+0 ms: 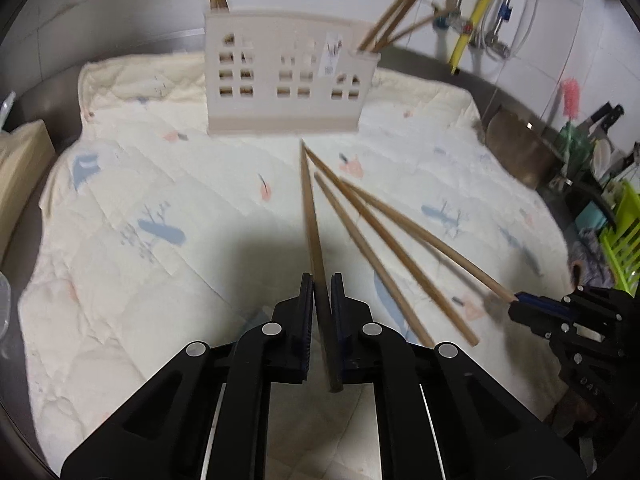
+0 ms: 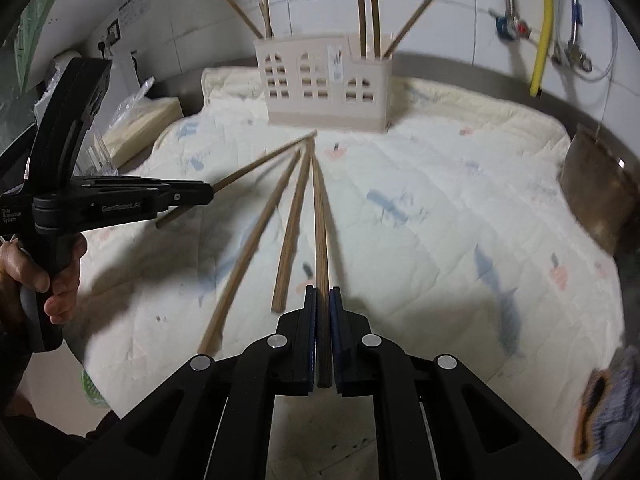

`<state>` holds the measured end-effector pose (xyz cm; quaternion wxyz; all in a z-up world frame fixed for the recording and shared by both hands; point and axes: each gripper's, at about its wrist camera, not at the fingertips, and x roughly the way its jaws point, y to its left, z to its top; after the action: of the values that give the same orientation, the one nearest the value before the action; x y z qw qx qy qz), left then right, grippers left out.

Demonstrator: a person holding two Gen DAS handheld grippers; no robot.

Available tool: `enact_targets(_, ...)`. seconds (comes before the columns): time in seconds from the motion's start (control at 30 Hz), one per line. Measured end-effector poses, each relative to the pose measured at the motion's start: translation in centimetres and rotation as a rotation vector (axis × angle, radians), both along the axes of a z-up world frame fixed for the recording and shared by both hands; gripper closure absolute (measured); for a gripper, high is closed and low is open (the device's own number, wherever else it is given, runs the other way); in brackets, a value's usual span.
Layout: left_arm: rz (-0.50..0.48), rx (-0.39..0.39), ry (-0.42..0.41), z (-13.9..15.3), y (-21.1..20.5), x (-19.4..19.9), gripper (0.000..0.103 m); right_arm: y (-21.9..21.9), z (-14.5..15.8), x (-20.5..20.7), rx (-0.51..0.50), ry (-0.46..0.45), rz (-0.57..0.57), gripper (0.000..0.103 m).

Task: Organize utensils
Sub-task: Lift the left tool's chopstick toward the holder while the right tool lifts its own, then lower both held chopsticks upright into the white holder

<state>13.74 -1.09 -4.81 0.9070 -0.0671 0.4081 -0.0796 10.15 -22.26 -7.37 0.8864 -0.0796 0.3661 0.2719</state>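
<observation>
A cream utensil holder (image 1: 286, 76) with window cut-outs stands at the back of a quilted mat and holds several wooden chopsticks; it also shows in the right wrist view (image 2: 324, 84). My left gripper (image 1: 322, 280) is shut on a chopstick (image 1: 310, 204) that points toward the holder. My right gripper (image 2: 323, 292) is shut on another chopstick (image 2: 320, 216). Two loose chopsticks (image 2: 292, 224) lie on the mat between the two held ones. The right gripper (image 1: 516, 300) shows at the right of the left wrist view, the left gripper (image 2: 210, 194) at the left of the right wrist view.
The cream patterned mat (image 1: 160, 208) covers a steel counter. A metal pot (image 1: 520, 148) and a green rack (image 1: 624, 232) stand at the right. A beige box (image 1: 20, 168) sits at the left. Pipes and a yellow hose (image 2: 542, 28) run along the tiled wall.
</observation>
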Motion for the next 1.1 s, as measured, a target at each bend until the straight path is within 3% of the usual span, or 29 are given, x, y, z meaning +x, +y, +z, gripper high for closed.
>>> enact_targets(0.47, -0.034, 0.094, -0.188, 8.2, 0.9, -0.3, 0.098, 1.1, 9.3, 2.0, 0.034, -0.232, 0.048, 0.096)
enact_targets(0.77, -0.082, 0.139, -0.242, 11.0, 0.7, 0.7, 0.098, 2.4, 13.0, 5.5, 0.044, -0.237, 0.099, 0.097)
enact_targets(1.1, -0.102, 0.116, -0.277, 15.0, 1.7, 4.3, 0.098, 4.5, 18.9, 9.1, 0.082, -0.271, 0.155, 0.097)
